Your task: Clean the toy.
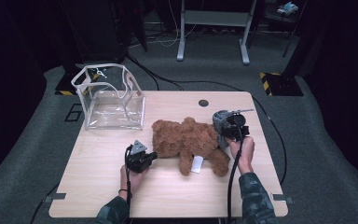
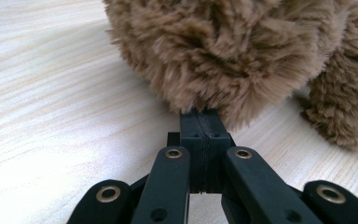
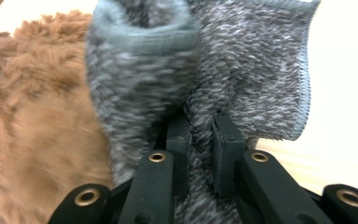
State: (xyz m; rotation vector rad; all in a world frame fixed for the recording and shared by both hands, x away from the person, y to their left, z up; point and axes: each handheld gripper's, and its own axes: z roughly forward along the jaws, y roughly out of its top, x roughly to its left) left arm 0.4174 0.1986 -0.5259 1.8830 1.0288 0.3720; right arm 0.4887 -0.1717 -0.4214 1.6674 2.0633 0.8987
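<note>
Fingers of the left gripper (image 2: 204, 116) are clenched pad to pad, with their tips buried in the fur at the lower edge of the teddy bear (image 2: 223, 46); whether any fur is pinched between the pads cannot be told. Fingers of the right gripper (image 3: 204, 135) are grasping a fold of the grey knitted garment (image 3: 242, 70), which rises between the two pads and spreads above them.

In the high view, the teddy bear (image 1: 186, 140) lies flat at the centre of the wooden table (image 1: 98, 186), its limbs spread. A white label (image 1: 197, 164) sits on the bear's lower body, at 6 o'clock from its middle. The left gripper (image 1: 150, 156) lies at 8 o'clock from the bear, touching its left edge, held by the person's left hand (image 1: 131, 178). The right gripper (image 1: 227, 128) sits at 3 o'clock from the bear, held by the right hand (image 1: 242, 151). The grey knitted garment (image 1: 219, 122) hangs bunched at that gripper, against the bear's right side.

A clear plastic bag (image 1: 114, 100) with white trim stands open and upright at 10 o'clock from the bear, well apart from it, near the table's far left corner.
</note>
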